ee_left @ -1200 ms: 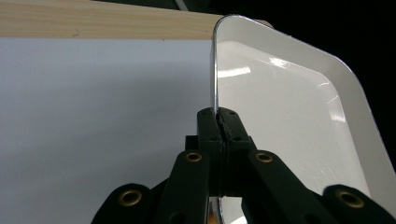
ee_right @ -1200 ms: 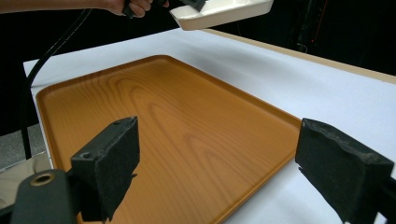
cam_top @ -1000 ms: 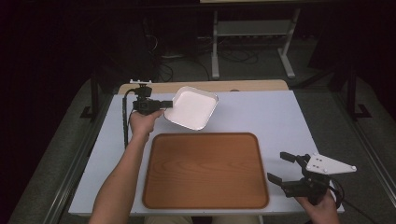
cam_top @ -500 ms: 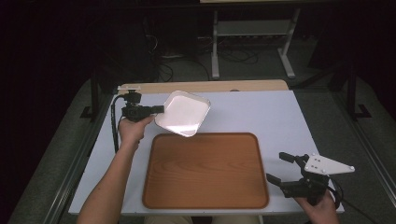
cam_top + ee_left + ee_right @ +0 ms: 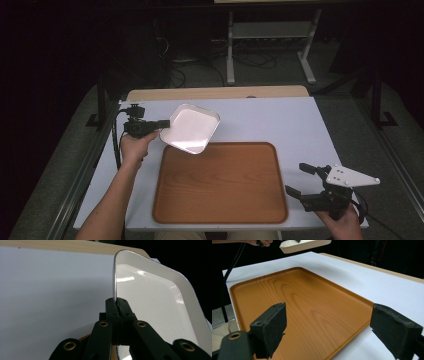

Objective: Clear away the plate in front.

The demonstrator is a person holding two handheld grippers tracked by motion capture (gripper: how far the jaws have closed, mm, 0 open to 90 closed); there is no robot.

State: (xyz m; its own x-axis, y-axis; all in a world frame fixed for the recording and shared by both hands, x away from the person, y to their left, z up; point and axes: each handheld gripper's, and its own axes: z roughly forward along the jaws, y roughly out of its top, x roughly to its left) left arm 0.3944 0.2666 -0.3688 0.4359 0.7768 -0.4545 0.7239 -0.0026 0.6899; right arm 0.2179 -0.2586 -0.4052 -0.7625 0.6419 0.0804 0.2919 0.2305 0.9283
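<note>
1. The white dish [image 5: 190, 128] is off the surface [image 5: 280, 120], held in the air over the far left corner of the wooden tray [image 5: 220, 185]. It is tilted, and its near corner hangs just above the tray's far left rim.

2. I have the left hand-held gripper [image 5: 161, 123] clamped on the dish's left rim. In the left gripper view the jaws are pressed together on the thin edge of the dish [image 5: 152, 302], which stands nearly on edge there with its glossy inside to the right.

3. The relation my next move turns on, as I judge it: the tray lies to the right of and nearer to me than the dish, so I carry it that way and lower it. The dish reaches out rightward from the left hand-held gripper toward the tray's middle. The tray's long axis runs left to right along the near edge of the surface.

4. My left hand is by far the nearer to the dish. The right hand-held gripper [image 5: 303, 179] sits at the near right corner of the surface, just beside the tray's right edge, jaws apart and holding nothing.

5. From the right gripper view the tray [image 5: 294, 312] lies ahead between the two spread pads, and the dish [image 5: 305, 245] hangs beyond its far corner.

6. I can read no brand, label or writing on the dish, tray or surface.
</note>
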